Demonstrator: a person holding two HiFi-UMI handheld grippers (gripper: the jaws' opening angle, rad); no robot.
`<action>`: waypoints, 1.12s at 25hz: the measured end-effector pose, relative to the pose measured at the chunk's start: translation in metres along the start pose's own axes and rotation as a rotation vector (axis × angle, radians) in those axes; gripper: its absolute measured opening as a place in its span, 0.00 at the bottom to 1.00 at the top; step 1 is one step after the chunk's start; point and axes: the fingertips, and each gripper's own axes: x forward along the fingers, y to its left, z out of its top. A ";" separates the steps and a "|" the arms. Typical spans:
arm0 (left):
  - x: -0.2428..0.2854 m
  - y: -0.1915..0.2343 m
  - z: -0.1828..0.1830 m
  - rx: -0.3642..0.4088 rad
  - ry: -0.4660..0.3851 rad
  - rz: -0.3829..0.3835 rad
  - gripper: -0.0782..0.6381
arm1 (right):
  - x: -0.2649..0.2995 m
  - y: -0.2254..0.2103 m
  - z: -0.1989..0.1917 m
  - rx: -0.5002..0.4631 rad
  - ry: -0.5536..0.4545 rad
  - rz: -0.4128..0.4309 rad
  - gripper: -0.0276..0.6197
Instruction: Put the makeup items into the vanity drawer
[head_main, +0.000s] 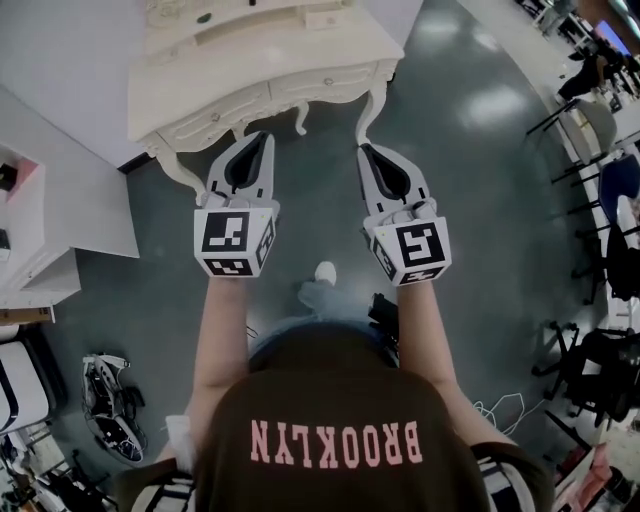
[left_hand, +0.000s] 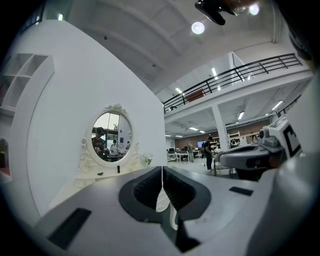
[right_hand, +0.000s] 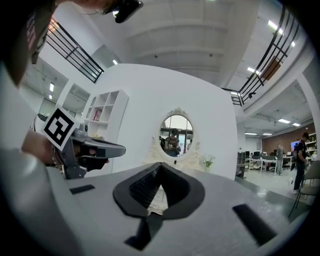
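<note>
Cream-painted vanity (head_main: 290, 60), carved legs, oval mirror (left_hand: 111, 134) above: you are standing in front of it, well apart from it, holding both tools level and pointing them toward it. Left gripper (left_hand: 162, 172): its jaws are meeting at the tips, with nothing between them. Right gripper (right_hand: 160, 169): its jaws are likewise pressing together and carrying nothing. Drawers (head_main: 215, 118): two fronts with small knobs are showing under the tabletop, and both are sitting flush, so neither is looking opened. Makeup items (left_hand: 118, 169): a couple of small dark things are sitting on the vanity top below the mirror, too small to name, and you are touching none of them. Progress, as a judgement: the task is looking barely begun, with no drawer pulled out, no item lifted and none stowed. Remaining for you: closing the gap to the vanity, opening a drawer, carrying each item from the top into it and, probably, pushing the drawer shut.
</note>
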 end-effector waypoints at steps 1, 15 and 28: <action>0.014 0.001 0.002 -0.004 -0.003 0.004 0.12 | 0.010 -0.011 0.000 0.000 -0.002 0.008 0.04; 0.126 0.033 -0.011 -0.092 -0.005 0.087 0.12 | 0.102 -0.101 -0.015 0.003 -0.009 0.063 0.04; 0.213 0.107 -0.026 -0.083 0.005 0.093 0.12 | 0.206 -0.135 -0.029 -0.023 0.007 0.053 0.04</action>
